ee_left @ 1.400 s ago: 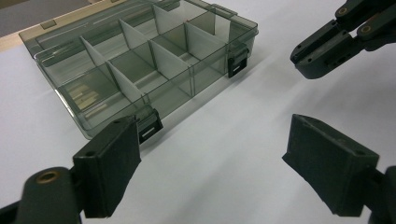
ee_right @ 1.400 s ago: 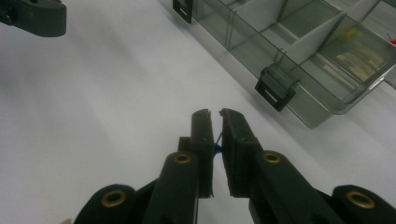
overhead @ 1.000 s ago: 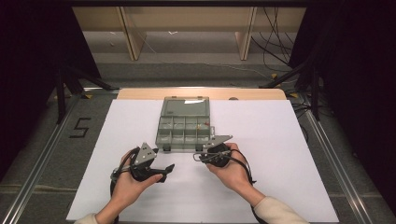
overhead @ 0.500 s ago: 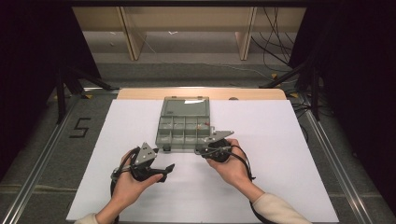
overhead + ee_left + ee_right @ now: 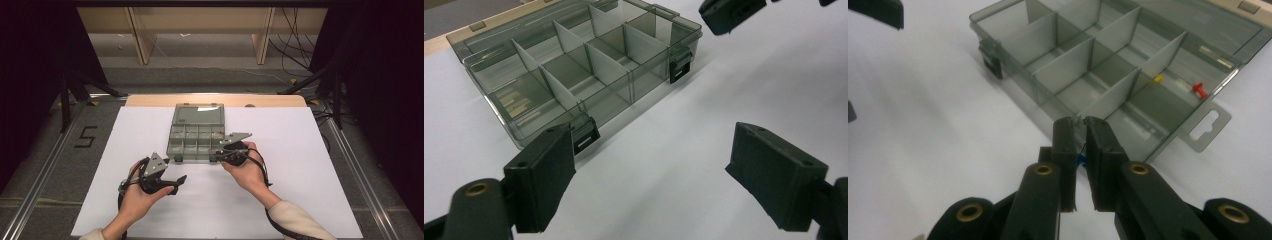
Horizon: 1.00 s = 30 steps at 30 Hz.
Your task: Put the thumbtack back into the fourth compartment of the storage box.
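Two handheld grippers work over a white sheet point(image 5: 300, 165) at the frame's centre. At lower left in the high view, the left gripper point(image 5: 175, 184) hovers with its jaws spread wide, holding nothing. At centre sits the clear compartment box point(image 5: 194, 135), lid open. Right of it, the right gripper point(image 5: 214, 157) meets the box's near right corner, jaws clenched on a small blue pin point(image 5: 1079, 159). In the right gripper view, a yellow pin point(image 5: 1158, 78) and a red pin point(image 5: 1199, 90) lie in compartments at upper right.
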Each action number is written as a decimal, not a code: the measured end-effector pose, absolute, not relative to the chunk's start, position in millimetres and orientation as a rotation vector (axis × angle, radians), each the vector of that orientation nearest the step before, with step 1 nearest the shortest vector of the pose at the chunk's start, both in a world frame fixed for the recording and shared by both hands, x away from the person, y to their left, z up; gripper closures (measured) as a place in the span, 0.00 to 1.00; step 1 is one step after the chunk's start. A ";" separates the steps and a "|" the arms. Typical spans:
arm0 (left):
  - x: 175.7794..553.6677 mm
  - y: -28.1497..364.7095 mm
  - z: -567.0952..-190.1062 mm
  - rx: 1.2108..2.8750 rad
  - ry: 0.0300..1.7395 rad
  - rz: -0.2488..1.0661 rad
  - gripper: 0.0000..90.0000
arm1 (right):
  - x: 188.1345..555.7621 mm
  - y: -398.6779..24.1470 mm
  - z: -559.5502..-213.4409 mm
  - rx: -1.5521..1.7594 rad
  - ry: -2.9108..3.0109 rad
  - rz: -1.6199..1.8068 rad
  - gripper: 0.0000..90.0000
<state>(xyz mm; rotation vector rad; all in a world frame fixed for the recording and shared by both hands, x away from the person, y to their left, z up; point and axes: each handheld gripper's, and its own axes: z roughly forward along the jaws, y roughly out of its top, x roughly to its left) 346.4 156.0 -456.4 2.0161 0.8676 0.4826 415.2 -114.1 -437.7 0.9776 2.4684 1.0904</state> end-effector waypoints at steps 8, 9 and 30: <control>346.2 155.9 -457.4 2.004 0.876 0.484 0.20 | 432.9 -115.5 -432.1 1.017 2.416 1.121 0.93; 346.3 155.8 -457.6 1.997 0.877 0.475 0.20 | 435.8 -115.6 -431.8 1.008 2.414 1.121 0.93; 347.4 157.1 -458.4 2.004 0.875 0.478 0.20 | 479.9 -111.6 -436.1 1.072 2.321 1.173 0.93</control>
